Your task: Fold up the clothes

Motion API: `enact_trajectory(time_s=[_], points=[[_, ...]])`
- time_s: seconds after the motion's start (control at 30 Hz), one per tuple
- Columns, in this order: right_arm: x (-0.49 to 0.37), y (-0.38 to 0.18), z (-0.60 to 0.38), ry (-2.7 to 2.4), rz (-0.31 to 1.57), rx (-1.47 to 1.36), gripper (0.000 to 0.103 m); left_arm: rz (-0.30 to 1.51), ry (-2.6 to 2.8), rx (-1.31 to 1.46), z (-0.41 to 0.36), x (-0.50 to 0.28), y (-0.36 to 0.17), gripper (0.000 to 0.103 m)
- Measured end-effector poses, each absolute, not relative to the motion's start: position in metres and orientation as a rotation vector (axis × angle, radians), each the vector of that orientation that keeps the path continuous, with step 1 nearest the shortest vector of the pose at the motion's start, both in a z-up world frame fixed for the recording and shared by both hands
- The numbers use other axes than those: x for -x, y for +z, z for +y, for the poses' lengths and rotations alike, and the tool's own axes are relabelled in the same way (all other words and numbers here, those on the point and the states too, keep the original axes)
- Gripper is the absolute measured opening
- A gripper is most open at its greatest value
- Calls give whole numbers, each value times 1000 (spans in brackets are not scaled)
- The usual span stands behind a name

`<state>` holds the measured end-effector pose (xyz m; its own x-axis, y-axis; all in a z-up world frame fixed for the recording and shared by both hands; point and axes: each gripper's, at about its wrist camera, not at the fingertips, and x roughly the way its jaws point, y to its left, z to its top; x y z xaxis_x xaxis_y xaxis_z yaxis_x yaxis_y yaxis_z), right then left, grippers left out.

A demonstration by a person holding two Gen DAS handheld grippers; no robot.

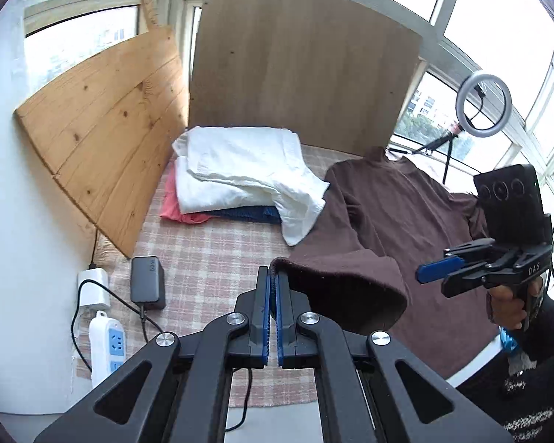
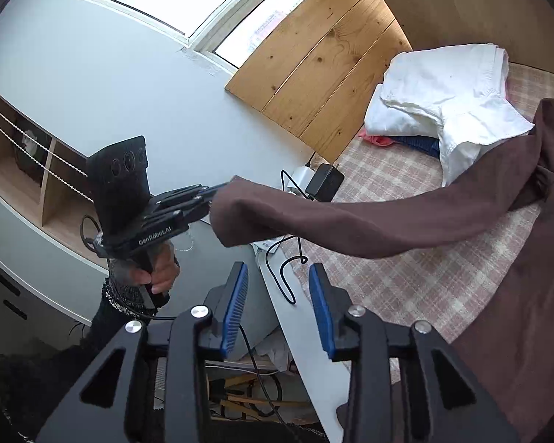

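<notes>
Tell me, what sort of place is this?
Probably a glazed balcony or sunroom in a home: windows wrap around, a checked cloth covers the table, with a pile of folded clothes and a brown sweater on it.

Bright windows (image 1: 498,37), leaning wooden boards (image 1: 110,118), white wall (image 2: 92,74), open shelving (image 2: 26,170)

readable stuff: "DAS" on the right gripper (image 1: 430,277), "GenRobot.AI" on the left gripper (image 2: 207,193), and "65W" on the black charger brick (image 1: 147,282) sitting on the table
</notes>
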<state>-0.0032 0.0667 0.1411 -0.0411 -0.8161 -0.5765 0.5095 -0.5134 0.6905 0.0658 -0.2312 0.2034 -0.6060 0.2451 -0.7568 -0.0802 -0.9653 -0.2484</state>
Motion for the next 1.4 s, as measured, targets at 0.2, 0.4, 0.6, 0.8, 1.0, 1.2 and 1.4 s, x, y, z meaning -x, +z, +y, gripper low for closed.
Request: enact_trajectory(time_s=[0.2, 0.4, 0.6, 0.8, 1.0, 1.2, 1.4], points=[[65, 124, 100, -1886, -343, -1354, 39, -479, 2665, 1302, -280, -65, 194, 1], [129, 93, 70, -1891, -353, -1534, 39, -486, 2589, 1319, -266, -66, 182, 1], [131, 69, 65, -1923, -398, -1696, 39, -458, 2567, 1307, -252, -77, 180, 1], [147, 24, 76, -1947, -616, -1825, 41, -526, 2564, 1302, -261, -88, 176, 1], [150, 6, 89, -1780, -932, -1698, 3, -550, 2577, 1370, -271, -88, 158, 2], [151, 28, 111, -1726, -1126, -1609, 3, -450, 2668, 1661, -290, -73, 101, 2], [152, 43, 102, -1784, -1047, -1606, 3, -720, 2570, 1605, -299, -96, 83, 6]])
